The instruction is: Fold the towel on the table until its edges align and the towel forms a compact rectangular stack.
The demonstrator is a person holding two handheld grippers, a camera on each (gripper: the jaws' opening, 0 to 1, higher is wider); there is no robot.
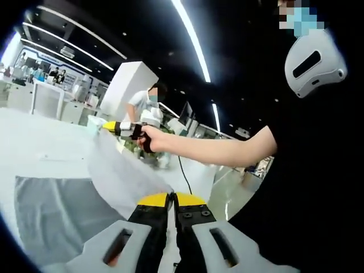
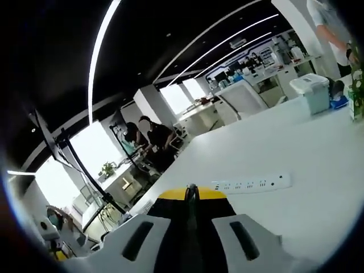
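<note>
A light grey towel (image 1: 51, 210) lies partly flat on the white table (image 1: 45, 142). One edge of it is lifted into a taut sheet (image 1: 119, 176) stretched between the two grippers. My left gripper (image 1: 171, 199) is shut on the near end of that edge, its yellow tips pressed together. In the left gripper view, a hand (image 1: 152, 138) holds my right gripper (image 1: 108, 126) higher and farther off, shut on the far end of the edge. In the right gripper view, my right gripper (image 2: 191, 193) has its jaws closed with a thin sliver pinched between them.
A white power strip (image 2: 250, 184) lies on the table ahead of the right gripper. A lidded white box (image 2: 310, 91) and a plant (image 2: 357, 96) stand at the far end. A black cable (image 1: 185, 176) hangs at the table edge. People sit at desks (image 2: 151, 136) behind.
</note>
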